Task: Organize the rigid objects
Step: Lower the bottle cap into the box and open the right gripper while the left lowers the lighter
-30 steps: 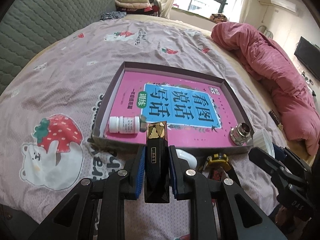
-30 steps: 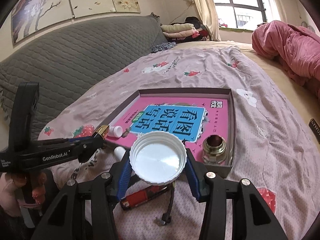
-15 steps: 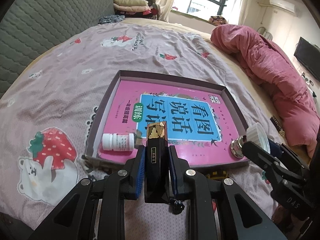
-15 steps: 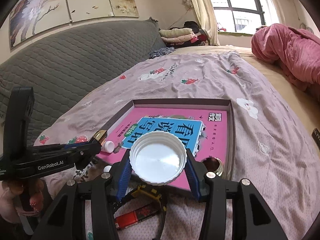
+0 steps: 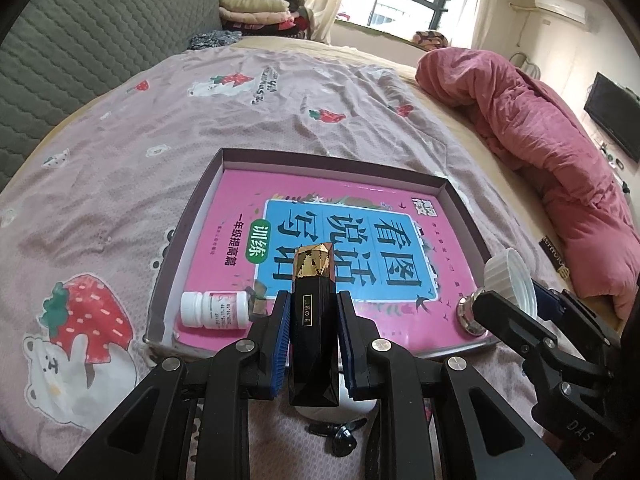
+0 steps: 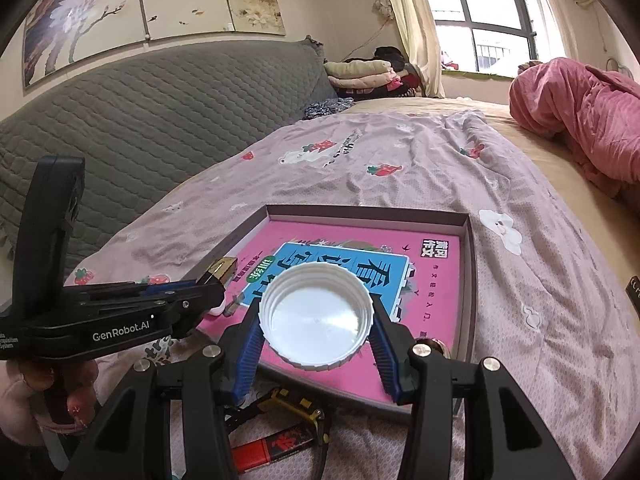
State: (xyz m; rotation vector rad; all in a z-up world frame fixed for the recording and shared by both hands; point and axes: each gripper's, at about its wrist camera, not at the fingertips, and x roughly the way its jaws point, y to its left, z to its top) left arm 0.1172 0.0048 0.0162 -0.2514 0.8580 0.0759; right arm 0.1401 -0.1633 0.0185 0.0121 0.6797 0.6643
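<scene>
While the left claw (image 5: 313, 342) pinches a black gold-capped bottle (image 5: 313, 320), long axis pointing far over the tray (image 5: 191, 216), a white pill bottle (image 5: 215, 310) lies at left; right claw (image 6: 316, 354) clamps a white lid (image 6: 316, 318) above the tray's near edge.

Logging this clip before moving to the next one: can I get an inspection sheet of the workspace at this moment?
Surface: bed sheet with strawberry print, wrinkled.
Job's things: shallow box lined with a pink book; white pill bottle lying inside near its left corner; metal knob inside at right.
Clutter: red lighter and yellow-black tool on the sheet before the box.
Grippers: left gripper shut on black gold-capped bottle; right gripper shut on white lid.
Cables: nothing seen.
Surroundings: grey headboard, pink duvet, window.
</scene>
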